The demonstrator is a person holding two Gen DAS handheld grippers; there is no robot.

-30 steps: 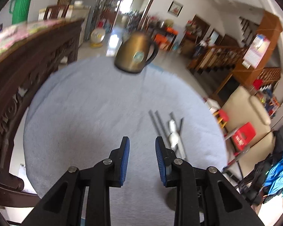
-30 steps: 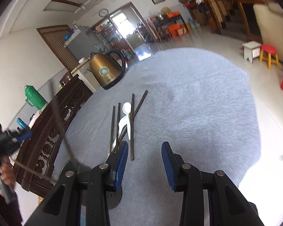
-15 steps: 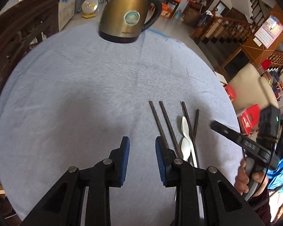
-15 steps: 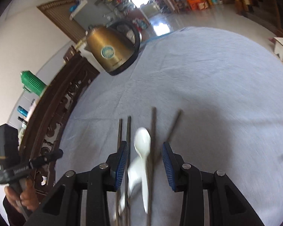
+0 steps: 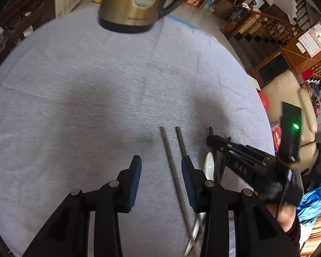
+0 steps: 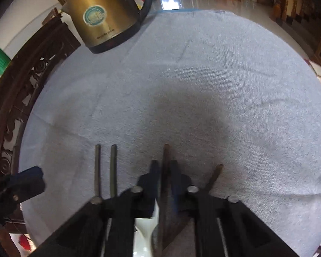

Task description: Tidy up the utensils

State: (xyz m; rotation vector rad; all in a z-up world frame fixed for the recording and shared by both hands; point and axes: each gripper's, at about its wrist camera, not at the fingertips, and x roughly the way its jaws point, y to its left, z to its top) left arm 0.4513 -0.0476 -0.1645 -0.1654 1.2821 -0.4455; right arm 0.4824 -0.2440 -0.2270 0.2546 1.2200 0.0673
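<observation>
The right gripper (image 6: 163, 171) has just closed on a brown chopstick (image 6: 166, 150) whose long axis points away toward the kettle (image 6: 100, 15). The left gripper (image 5: 160, 171), jaws just widened, straddles a grey chopstick (image 5: 171, 160) without touching. The cloth-covered table (image 6: 224, 85) lies bare ahead and to the right.
</observation>
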